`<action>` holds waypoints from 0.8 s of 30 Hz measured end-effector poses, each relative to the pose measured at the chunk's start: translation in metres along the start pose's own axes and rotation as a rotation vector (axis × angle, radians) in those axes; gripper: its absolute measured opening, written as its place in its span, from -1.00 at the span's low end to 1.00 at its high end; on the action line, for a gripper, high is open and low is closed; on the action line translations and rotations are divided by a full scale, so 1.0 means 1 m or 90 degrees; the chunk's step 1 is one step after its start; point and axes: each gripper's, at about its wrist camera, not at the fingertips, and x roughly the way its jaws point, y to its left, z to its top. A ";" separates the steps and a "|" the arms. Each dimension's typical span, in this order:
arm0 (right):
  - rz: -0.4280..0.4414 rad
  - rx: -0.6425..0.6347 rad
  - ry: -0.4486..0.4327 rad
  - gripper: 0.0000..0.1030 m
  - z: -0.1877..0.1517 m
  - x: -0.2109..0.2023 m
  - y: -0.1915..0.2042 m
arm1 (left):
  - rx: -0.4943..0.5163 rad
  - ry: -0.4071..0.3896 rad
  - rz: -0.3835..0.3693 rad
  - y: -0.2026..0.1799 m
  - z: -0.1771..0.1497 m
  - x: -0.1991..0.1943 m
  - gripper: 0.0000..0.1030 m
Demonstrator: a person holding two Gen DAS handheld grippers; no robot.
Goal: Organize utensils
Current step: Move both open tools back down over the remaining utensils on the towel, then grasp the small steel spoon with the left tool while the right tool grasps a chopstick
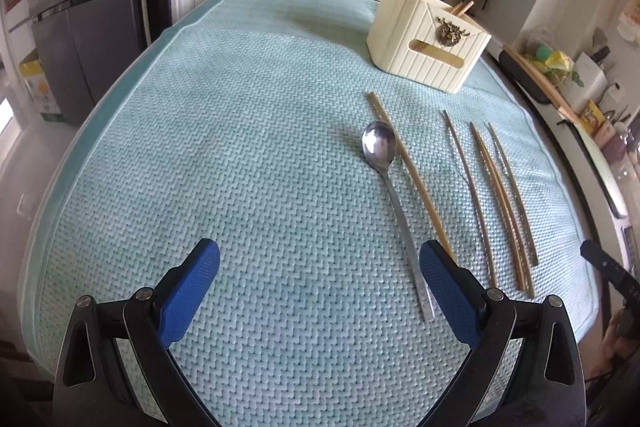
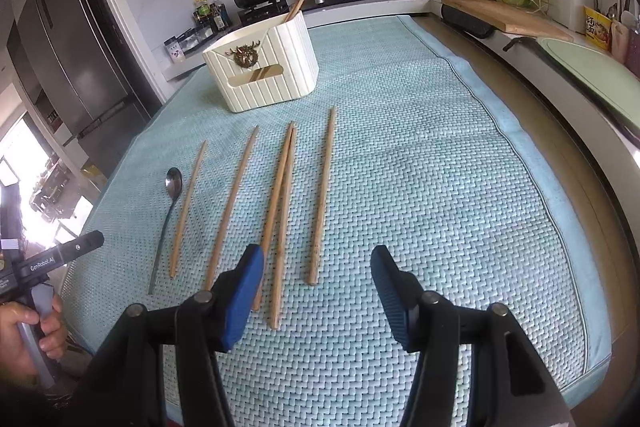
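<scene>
Left claw (image 1: 320,283): released, blue pads spread wide with nothing between them, hovering over the teal woven mat (image 1: 240,147) that covers the tabletop. The metal spoon (image 1: 394,195) lies flat on the mat, bowl pointing away toward the holder, handle end running down to just beside the inner face of this claw's right-hand finger; whether the finger touches the handle cannot be told.

Right claw (image 2: 318,279): released, pads standing apart and empty, above the near part of the mat. Five wooden chopsticks lie loose on the mat, roughly parallel, tips pointing toward the holder. The rightmost chopstick (image 2: 322,199) ends between the two fingers, just ahead of the gap. A crossed pair of chopsticks (image 2: 280,211) lies beside it; its near ends reach the left-hand pad and one passes behind it. Two further chopsticks (image 2: 230,203) lie farther left, then the spoon at the far left, well apart from this claw.

The cream ribbed utensil holder (image 2: 264,75) stands upright at the far end of the mat, beyond all the loose pieces, with chopstick ends showing above its rim.

A person's hand (image 2: 24,331) gripping the left tool's handle shows at the lower left of the right wrist view.
</scene>
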 end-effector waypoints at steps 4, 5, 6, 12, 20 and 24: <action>0.012 0.008 0.012 0.02 0.007 0.005 0.000 | 0.036 0.012 0.002 -0.012 0.010 0.010 0.95; 0.012 0.006 0.015 -0.05 0.009 0.006 0.000 | 0.045 0.015 0.004 -0.015 0.012 0.013 0.95; 0.012 0.004 0.018 -0.09 0.011 0.008 -0.001 | 0.053 0.018 0.006 -0.018 0.013 0.016 0.95; 0.029 0.012 0.053 -0.29 0.028 0.024 -0.011 | 0.082 0.030 0.018 -0.028 0.023 0.033 0.95; 0.038 0.017 0.133 -0.31 0.086 0.076 -0.024 | 0.082 0.046 0.030 -0.027 0.031 0.046 0.94; 0.041 0.012 0.176 -0.31 0.115 0.118 -0.021 | 0.083 0.058 0.032 -0.026 0.036 0.051 0.94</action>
